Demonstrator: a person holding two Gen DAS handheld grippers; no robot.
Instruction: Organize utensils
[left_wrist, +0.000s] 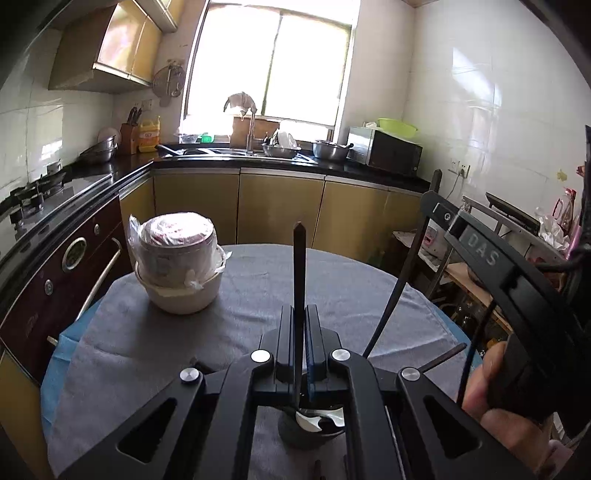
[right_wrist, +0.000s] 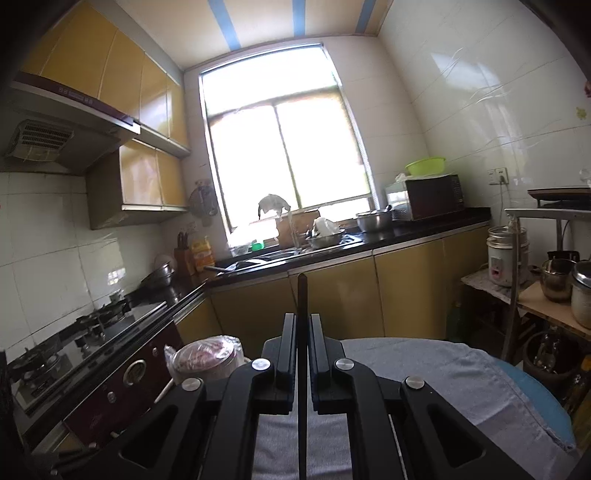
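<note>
The left gripper (left_wrist: 298, 314) clamps a dark spoon handle (left_wrist: 299, 266) upright over a cup (left_wrist: 295, 434); the right gripper (right_wrist: 303, 321) pinches another dark handle (right_wrist: 303, 295).

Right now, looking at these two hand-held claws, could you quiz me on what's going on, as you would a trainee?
1. True or false: the left gripper is shut on a dark utensil handle that sticks up above a dark cup.
2. Which colour is the cloth on the round table? A red, B grey, C green.
3. Fill in: the right gripper clamps a thin dark ____.

Key: 1 true. 2 B. 3 stick; which utensil it belongs to is not visible.
</note>
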